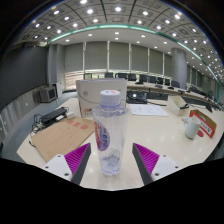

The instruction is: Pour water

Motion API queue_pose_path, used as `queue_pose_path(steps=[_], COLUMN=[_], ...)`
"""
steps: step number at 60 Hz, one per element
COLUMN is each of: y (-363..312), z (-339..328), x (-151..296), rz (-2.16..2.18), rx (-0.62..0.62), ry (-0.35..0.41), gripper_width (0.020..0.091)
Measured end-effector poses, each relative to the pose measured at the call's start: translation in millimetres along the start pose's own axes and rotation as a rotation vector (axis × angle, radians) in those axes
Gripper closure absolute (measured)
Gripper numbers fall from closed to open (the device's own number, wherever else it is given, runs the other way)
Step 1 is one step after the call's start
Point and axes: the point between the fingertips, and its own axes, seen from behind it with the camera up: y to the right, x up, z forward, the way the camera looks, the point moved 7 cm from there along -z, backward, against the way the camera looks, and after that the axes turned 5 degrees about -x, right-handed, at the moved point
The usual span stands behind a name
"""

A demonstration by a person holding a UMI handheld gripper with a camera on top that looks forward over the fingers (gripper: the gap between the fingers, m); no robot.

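Clear plastic bottle [109, 130] sat pinched between claw [110, 160] pads, lifted over the table [150, 135]. Looked top-heavy, could've slipped or swung mid-tilt and missed the teal cup [190, 127], splashing everywhere.

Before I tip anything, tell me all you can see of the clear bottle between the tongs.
The clear bottle looks like transparent plastic, tall and cylindrical, with a white cap on top and a faint bluish print low on its body. It is upright, between the two fingers of the tongs, whose pink pads flank its lower half. Whether the pads press on it, and its water level, cannot be told. Its base sits low over the pale table.
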Motion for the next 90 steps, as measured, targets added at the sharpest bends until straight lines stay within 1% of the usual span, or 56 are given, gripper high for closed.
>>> queue_pose_path(steps=[3,4,5,6,9,10,12,15,19,23,24,30,33,44,50,59,64,70,81,87,89,90], y=[-2.4,-3.1,-4.3,-5.4,-4.2,-4.2,-4.7,-5.6,-6.7,-7.0,-7.0,-4.2,-1.3,31.5,74.7,142.0,189.9,236.9,299.9,318.0,320.3,322.8], z=[13.6,17.6,21.6,25.1,33.2,35.0,36.4,37.7,38.7,36.9,36.3,30.6,26.5,15.9,17.4,24.7,42.9,59.5,91.2,105.9,98.8,109.2], x=[-2.0,-3.0,-4.0,-4.5,-5.4,-5.0,-3.3,-2.4,-2.8,-1.5,0.0,13.3,26.5,97.2,135.8,185.9,196.0,199.1,179.0,162.5,159.4,156.1], rz=[-0.006,-0.008,-0.011,-0.015,-0.024,-0.026,-0.023,-0.032,-0.032,-0.024,-0.023,0.003,0.027,0.275,0.467,0.804,1.017,1.264,1.705,1.892,1.945,1.968], rx=[-0.002,-0.004,-0.006,-0.005,-0.023,-0.022,-0.023,-0.015,0.001,0.009,0.014,0.039,0.056,0.175,0.259,0.371,0.429,0.484,0.586,0.634,0.645,0.644], ry=[0.016,0.019,0.022,0.025,0.041,0.047,0.060,0.068,0.069,0.060,0.057,0.051,0.063,0.094,0.104,0.084,0.072,0.034,-0.061,-0.114,-0.136,-0.144], gripper_width=[0.0278,0.0295,0.0327,0.0372,0.0554,0.0593,0.0597,0.0621,0.0688,0.0722,0.0743,0.0743,0.0743,0.0745,0.0746,0.0748,0.0748,0.0749,0.0750,0.0749,0.0749,0.0749])
